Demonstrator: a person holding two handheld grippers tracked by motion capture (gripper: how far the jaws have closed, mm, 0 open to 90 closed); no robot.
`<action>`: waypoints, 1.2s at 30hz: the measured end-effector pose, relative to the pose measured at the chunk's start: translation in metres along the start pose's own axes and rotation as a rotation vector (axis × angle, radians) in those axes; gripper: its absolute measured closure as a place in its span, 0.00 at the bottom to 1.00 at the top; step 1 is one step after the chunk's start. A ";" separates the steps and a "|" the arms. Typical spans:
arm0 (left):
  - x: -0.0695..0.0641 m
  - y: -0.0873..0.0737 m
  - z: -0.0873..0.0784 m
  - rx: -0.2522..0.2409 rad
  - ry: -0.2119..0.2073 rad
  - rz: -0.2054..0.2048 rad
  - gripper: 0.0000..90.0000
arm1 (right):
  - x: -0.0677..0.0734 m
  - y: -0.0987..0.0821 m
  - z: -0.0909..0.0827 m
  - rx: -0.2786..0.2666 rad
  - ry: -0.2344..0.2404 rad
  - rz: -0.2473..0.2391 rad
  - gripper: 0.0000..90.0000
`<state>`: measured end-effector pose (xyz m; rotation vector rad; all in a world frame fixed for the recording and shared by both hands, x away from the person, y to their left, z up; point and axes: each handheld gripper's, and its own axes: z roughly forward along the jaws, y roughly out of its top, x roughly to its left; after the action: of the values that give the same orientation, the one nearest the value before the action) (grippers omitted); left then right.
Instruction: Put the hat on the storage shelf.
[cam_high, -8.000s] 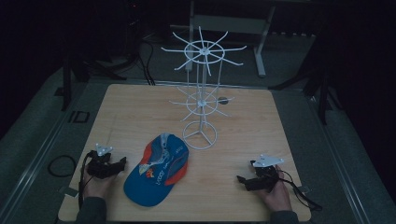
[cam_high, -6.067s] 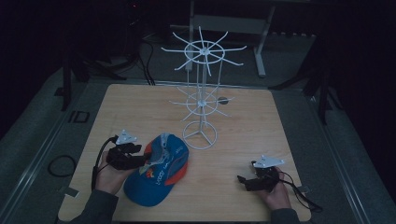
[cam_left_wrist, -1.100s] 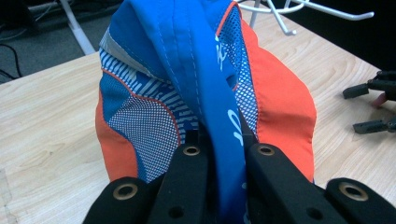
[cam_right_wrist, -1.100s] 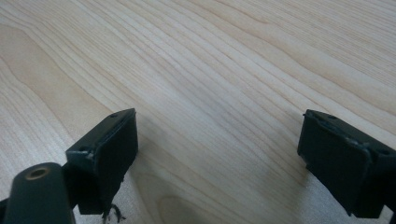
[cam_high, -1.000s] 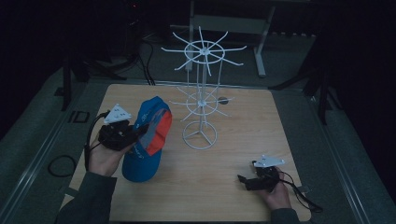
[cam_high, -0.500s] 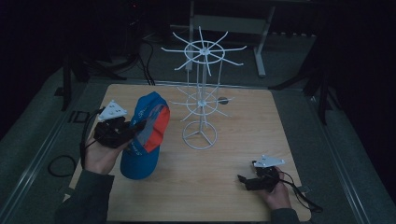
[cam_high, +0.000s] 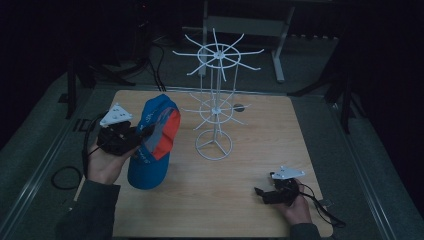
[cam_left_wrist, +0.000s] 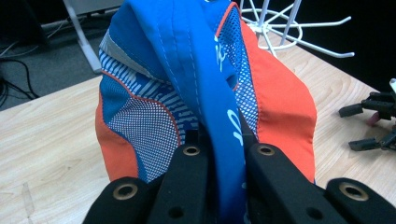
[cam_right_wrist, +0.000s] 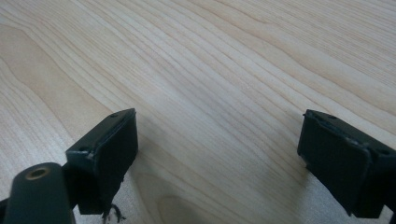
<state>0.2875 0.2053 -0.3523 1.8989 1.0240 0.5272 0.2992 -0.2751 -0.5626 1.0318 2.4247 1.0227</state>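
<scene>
- High view, starting at my left: the left gripper (cam_high: 131, 141) has the cap (cam_high: 152, 142) clear of the table (cam_high: 240, 200) now, where a few seconds back it lay flat on the wood beside the stand's foot. Over the last second it has climbed a little further and hangs upright, brim downward.
- That lift tells me the pick-up is done, and I judge the next leg is carrying the cap over to a hook on the stand.
- Left gripper view: my jaws are nearly closed, pinching a folded ridge of blue cap (cam_left_wrist: 205, 93) fabric between them. The cloth is soft and crumpled, with stitched seams, white-dotted mesh panels, orange side panels and white lettering I can't read.
- Centre of the table: the white wire stand (cam_high: 215, 100) sits just right of the cap, apart from it. It is thin rod throughout: a ring base, a slim post, and two tiers of spokes radiating outward with upturned tips.
- Right side: the right gripper (cam_high: 267, 192) rests low near the table's front corner, unchanged.
- Right gripper view: its jaws stand wide apart, holding nothing, over pale, smooth wood with long flowing grain.
</scene>
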 end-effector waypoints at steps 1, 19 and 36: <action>0.000 0.001 -0.001 -0.005 -0.001 -0.001 0.99 | 0.000 0.000 0.000 0.000 0.000 0.000 0.13; 0.003 0.009 -0.004 -0.023 -0.004 -0.004 0.99 | 0.000 0.000 0.000 0.000 0.000 0.000 0.13; 0.007 0.017 -0.011 -0.052 -0.018 -0.008 0.99 | 0.000 0.000 0.000 0.000 0.000 -0.001 0.13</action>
<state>0.2914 0.2116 -0.3321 1.8503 0.9964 0.5267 0.2992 -0.2751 -0.5626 1.0310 2.4247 1.0225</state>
